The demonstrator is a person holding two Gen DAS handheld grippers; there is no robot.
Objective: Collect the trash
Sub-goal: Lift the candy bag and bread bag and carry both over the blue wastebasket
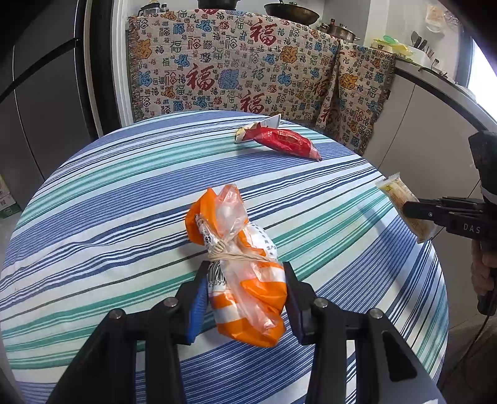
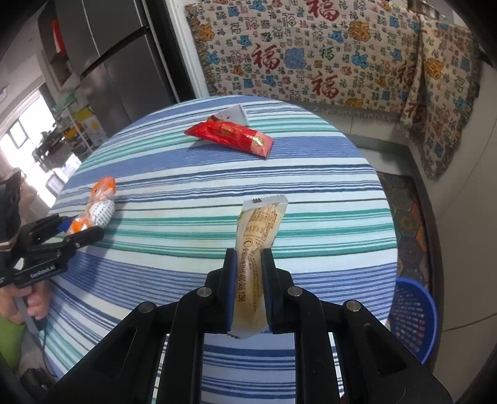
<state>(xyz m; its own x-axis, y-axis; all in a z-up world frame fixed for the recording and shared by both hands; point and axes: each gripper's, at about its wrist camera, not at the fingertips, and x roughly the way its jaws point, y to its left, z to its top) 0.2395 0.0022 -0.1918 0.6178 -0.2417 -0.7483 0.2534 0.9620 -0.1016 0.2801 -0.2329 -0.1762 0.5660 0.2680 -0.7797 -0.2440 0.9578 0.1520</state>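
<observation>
My left gripper [image 1: 245, 267] is shut on an orange-and-white plastic bag [image 1: 245, 264] tied with a rubber band, low over the striped round table [image 1: 124, 192]. My right gripper [image 2: 248, 253] is shut on a beige snack wrapper [image 2: 257, 245], held upright above the table's near edge. The wrapper also shows in the left wrist view [image 1: 403, 205], at the table's right edge. The bag and the left gripper [image 2: 84, 231] show at the left in the right wrist view. A red snack wrapper [image 1: 285, 141] lies at the far side of the table, with a white torn packet [image 1: 267, 122] behind it.
A blue plastic basket [image 2: 413, 317] stands on the floor right of the table. A patterned cloth [image 1: 242, 62] covers the counter behind. A grey fridge [image 2: 118, 62] stands at the back left. Pots [image 1: 292, 12] sit on the counter.
</observation>
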